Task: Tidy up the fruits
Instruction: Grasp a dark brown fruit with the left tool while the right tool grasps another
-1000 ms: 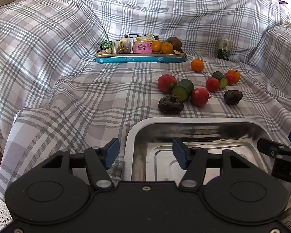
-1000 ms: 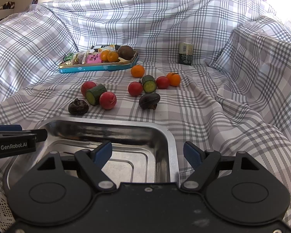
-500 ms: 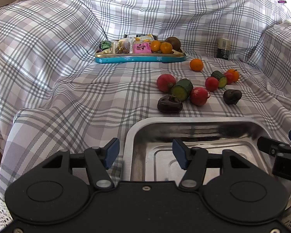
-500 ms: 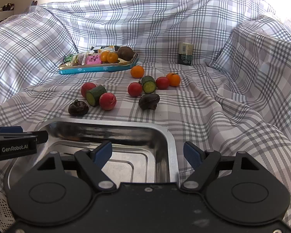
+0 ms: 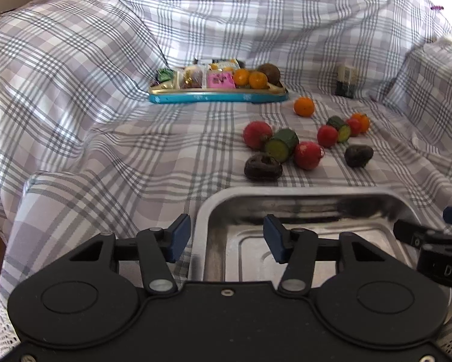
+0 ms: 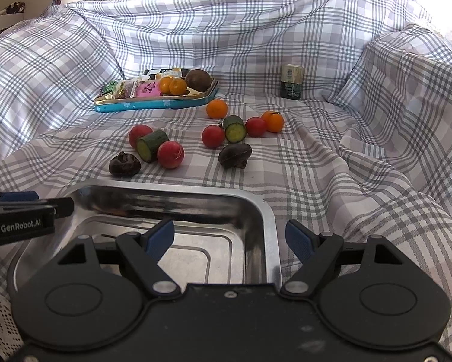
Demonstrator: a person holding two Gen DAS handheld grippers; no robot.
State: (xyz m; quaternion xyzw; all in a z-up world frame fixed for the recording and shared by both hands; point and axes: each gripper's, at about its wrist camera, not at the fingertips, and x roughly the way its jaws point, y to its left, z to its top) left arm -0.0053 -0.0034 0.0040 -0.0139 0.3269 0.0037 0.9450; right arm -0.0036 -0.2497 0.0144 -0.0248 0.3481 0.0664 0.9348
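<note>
An empty steel tray (image 5: 304,193) (image 6: 265,211) lies nearest me on the checked cloth. Beyond it lie loose fruits: red ones (image 5: 307,155) (image 6: 170,154), cucumber pieces (image 5: 281,144) (image 6: 150,144), dark brown ones (image 5: 262,167) (image 6: 235,155) and orange ones (image 5: 303,106) (image 6: 217,108). My left gripper (image 5: 223,236) is open and empty, straddling the tray's left rim. My right gripper (image 6: 230,239) is open and empty, straddling the tray's right rim.
A blue-rimmed tin tray (image 5: 217,96) (image 6: 153,104) at the back holds snack packets, two oranges and a brown fruit. A small dark jar (image 5: 345,81) (image 6: 291,86) stands at the back right. Cloth folds rise on both sides.
Both views have shifted very slightly; the fruits sit a touch higher in the frames. Nothing was picked up or moved.
</note>
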